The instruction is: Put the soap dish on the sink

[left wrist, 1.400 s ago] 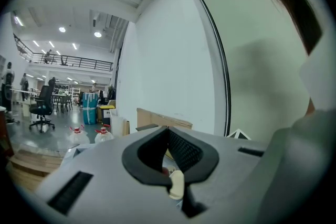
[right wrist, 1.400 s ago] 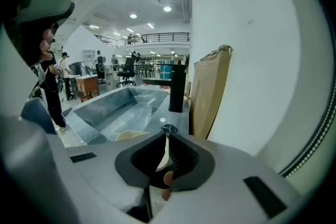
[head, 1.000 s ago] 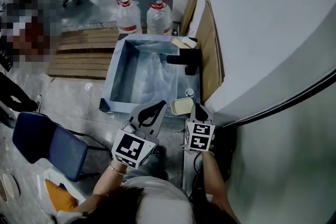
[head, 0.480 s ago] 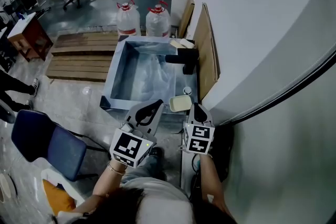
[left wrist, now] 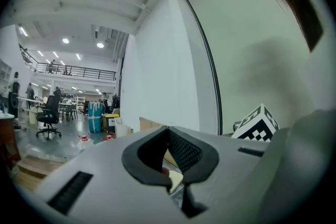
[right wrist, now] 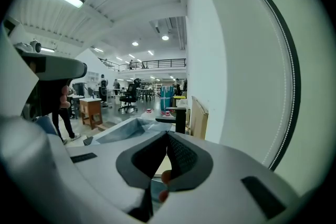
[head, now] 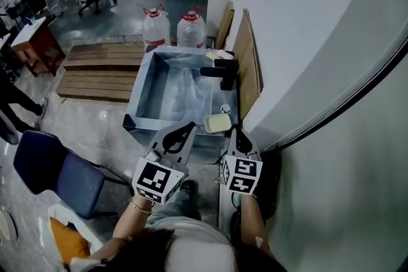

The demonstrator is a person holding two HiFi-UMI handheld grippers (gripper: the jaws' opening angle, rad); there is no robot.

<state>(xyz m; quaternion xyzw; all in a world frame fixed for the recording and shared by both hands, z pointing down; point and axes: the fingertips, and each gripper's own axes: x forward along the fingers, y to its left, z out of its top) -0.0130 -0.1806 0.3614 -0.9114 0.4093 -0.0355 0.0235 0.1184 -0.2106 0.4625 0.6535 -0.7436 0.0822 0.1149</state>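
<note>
The pale yellow soap dish [head: 217,123] rests on the near right corner of the steel sink [head: 141,87], beside a small white cap. In the head view my left gripper [head: 192,127] hovers just left of the dish, shut and empty. My right gripper [head: 239,131] sits just right of and below the dish, also shut with nothing in it. Neither one touches the dish. In the left gripper view the jaws [left wrist: 168,129] meet at the tips, and a corner of the dish [left wrist: 176,179] shows beneath them. The right gripper view shows its jaws [right wrist: 168,135] closed over the sink [right wrist: 126,128].
A black faucet [head: 223,72] stands on the sink's right rim, with a pale object [head: 220,55] behind it. A wooden board [head: 248,67] leans on the white wall to the right. Two water bottles [head: 155,27] and a pallet [head: 95,73] lie beyond. A blue chair [head: 54,172] stands at left.
The head view has shifted a little. Both grippers have drawn back slightly toward the person. The soap dish stays in place on the sink's corner.
</note>
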